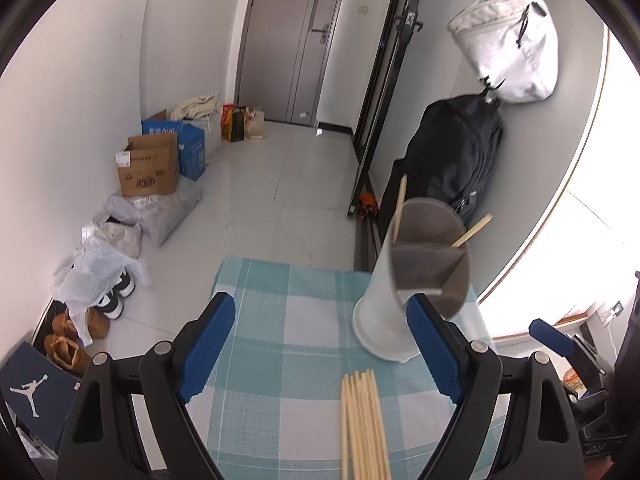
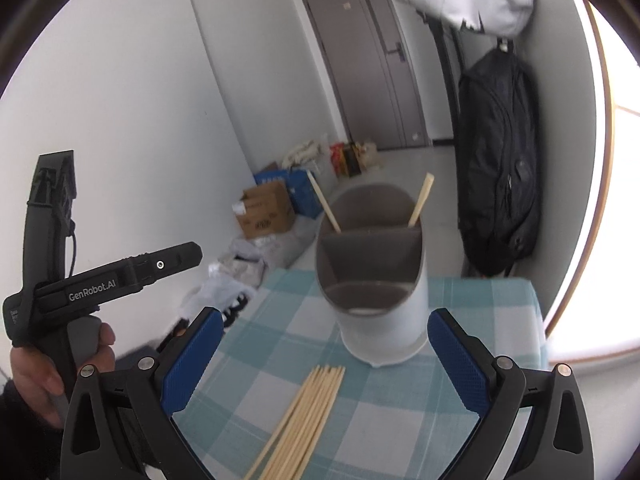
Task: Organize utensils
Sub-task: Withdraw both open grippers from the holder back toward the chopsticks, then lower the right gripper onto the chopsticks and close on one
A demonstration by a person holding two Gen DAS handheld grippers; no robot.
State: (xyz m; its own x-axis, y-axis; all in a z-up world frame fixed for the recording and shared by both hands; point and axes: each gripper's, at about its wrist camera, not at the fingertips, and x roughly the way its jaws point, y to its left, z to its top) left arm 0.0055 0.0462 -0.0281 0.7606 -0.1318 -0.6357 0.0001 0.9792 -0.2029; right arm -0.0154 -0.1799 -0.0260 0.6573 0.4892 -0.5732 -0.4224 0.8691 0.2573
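A white utensil holder [image 1: 404, 280] with grey inner dividers stands on the checked cloth; it also shows in the right wrist view [image 2: 380, 300]. Two chopsticks [image 2: 420, 200] stand in its far compartment. A bundle of wooden chopsticks [image 1: 364, 424] lies flat on the cloth in front of the holder, also in the right wrist view [image 2: 304, 420]. My left gripper [image 1: 320, 344] is open above the cloth, left of the holder. My right gripper [image 2: 324, 356] is open above the bundle's tips. Both are empty.
The small table under a teal checked cloth [image 1: 280, 320] ends close behind the holder. Boxes [image 1: 148, 168], bags and shoes [image 1: 76, 332] lie on the floor at left. A black backpack [image 1: 456, 160] hangs on the wall at right.
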